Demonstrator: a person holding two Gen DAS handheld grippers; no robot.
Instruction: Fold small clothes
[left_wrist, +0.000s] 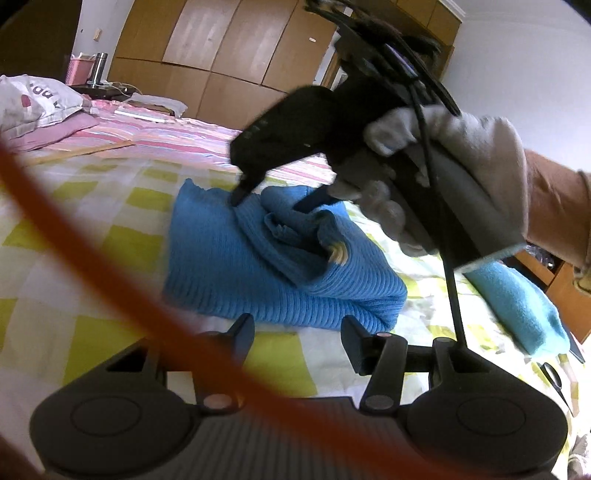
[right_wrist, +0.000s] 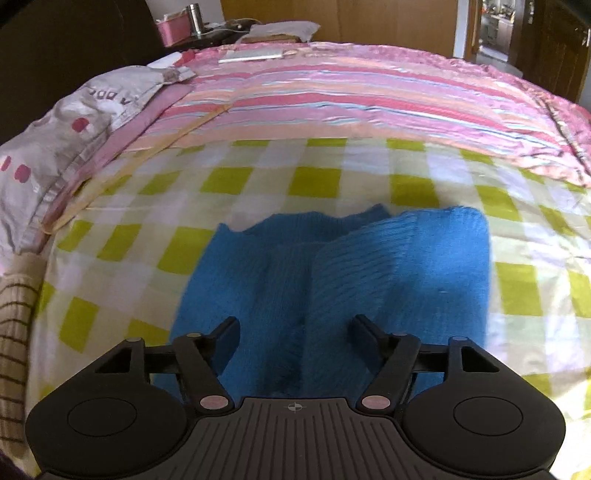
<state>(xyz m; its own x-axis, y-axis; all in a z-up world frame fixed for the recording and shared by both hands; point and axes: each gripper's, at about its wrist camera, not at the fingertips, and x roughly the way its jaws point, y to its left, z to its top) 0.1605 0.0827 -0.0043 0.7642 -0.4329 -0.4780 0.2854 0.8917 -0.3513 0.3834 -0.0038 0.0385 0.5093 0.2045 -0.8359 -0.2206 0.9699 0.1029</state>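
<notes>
Both claws, left gripper (left_wrist: 297, 328) and right gripper (right_wrist: 295, 328), open, empty. Grab blue sweater (left_wrist: 266, 258) near hem w/ both; fold far, edges aligned.

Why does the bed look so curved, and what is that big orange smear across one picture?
Right wrist view: the fisheye lens bows the checked green-and-white bedsheet, and the blue ribbed knit garment is motion-blurred. Left wrist view: the orange streak is something too close to focus, cable or strap, cannot tell.

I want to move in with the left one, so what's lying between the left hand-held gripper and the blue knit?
Nothing: only bare checked bedsheet separates the left hand-held gripper from the blue knit, seen in the left wrist view.
</notes>
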